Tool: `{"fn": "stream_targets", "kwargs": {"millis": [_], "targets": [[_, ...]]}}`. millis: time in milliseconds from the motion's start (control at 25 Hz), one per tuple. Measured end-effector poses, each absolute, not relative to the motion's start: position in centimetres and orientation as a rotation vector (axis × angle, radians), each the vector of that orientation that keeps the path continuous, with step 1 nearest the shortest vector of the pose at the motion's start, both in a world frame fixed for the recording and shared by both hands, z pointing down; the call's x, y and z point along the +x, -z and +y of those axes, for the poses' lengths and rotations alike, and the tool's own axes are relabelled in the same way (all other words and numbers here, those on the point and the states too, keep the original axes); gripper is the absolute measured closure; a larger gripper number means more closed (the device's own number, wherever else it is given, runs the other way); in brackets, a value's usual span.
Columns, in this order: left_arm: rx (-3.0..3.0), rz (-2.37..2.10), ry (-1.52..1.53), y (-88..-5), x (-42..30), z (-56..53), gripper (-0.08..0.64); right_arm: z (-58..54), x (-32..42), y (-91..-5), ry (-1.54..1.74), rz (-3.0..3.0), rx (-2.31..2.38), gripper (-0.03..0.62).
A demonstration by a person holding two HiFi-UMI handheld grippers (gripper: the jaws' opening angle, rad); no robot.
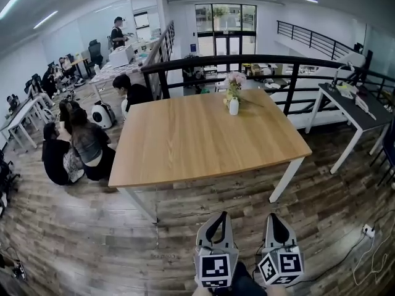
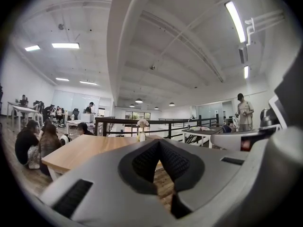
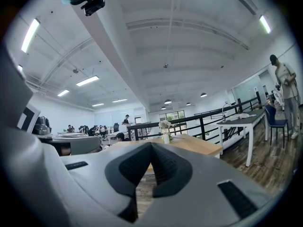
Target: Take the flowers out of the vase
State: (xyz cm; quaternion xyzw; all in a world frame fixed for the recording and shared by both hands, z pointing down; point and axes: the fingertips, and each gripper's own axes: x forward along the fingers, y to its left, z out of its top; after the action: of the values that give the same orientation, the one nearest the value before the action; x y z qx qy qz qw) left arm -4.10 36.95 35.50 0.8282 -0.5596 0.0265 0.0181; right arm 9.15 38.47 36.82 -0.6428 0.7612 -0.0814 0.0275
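The flowers stand upright, stems down in the white vase on the table's far side, pinkish I think. My left claw and right claw are pressed together, empty.

Grey left gripper, right gripper, marker cubes

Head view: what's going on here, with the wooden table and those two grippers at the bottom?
A person holds the left gripper and the right gripper, both with fingers shut and empty, over the floor short of the light wooden table. The small white vase of pale pink flowers stands near the table's far edge, untouched. Several people sit on the floor left of it.
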Motion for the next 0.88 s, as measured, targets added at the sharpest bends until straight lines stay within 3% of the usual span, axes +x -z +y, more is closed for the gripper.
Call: {"fn": "stream_targets", "kwargs": {"millis": [880], "targets": [[2.488,-1.822,-0.137,-36.8,-0.1,20.8,0.532,21.3,13.2,-37.8,0.281,2.45,-1.89,0.597]]}}
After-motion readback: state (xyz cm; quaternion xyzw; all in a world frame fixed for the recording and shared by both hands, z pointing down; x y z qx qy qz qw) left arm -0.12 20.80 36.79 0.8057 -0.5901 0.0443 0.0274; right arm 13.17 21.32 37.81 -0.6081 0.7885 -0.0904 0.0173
